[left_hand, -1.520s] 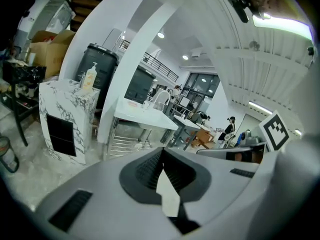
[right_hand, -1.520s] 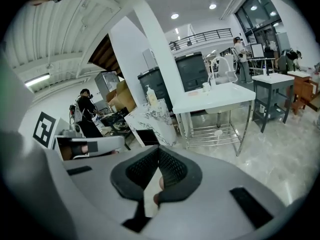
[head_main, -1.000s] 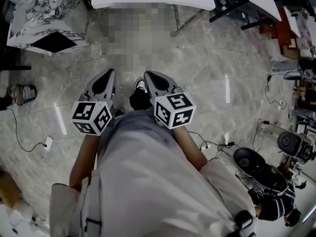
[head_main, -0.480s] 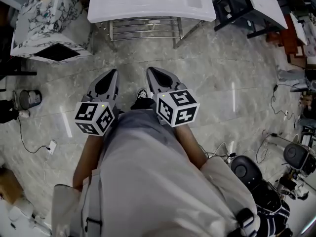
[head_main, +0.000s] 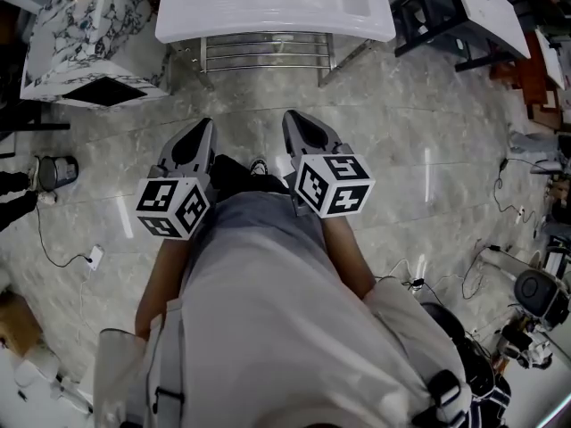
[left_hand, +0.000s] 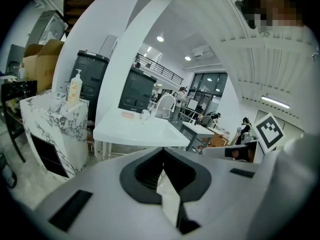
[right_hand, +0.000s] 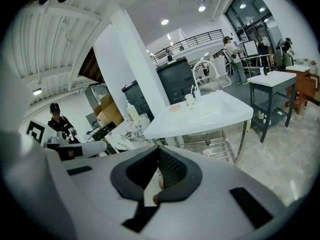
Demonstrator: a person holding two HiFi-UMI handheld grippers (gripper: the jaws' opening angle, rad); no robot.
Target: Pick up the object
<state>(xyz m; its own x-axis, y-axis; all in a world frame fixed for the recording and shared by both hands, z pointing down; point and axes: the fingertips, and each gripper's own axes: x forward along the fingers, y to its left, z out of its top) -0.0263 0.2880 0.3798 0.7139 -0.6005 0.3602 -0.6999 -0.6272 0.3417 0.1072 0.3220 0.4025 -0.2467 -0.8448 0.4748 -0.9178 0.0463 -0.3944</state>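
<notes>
While held side by side before the waist, tilted slightly downward, the left gripper [head_main: 203, 125] and right gripper [head_main: 291, 114] keep grey tapering fingers [left_hand: 100, 184] pressed together on nothing. Beyond the glossy marbled floor [head_main: 401, 132] stands a smooth white basin table [head_main: 223, 12]. Near its far edge, a small cup [right_hand: 190, 100] and a flat pink thing [right_hand: 175, 107] sit beside the arched faucet [right_hand: 202, 69]. Which is the object is unclear.
</notes>
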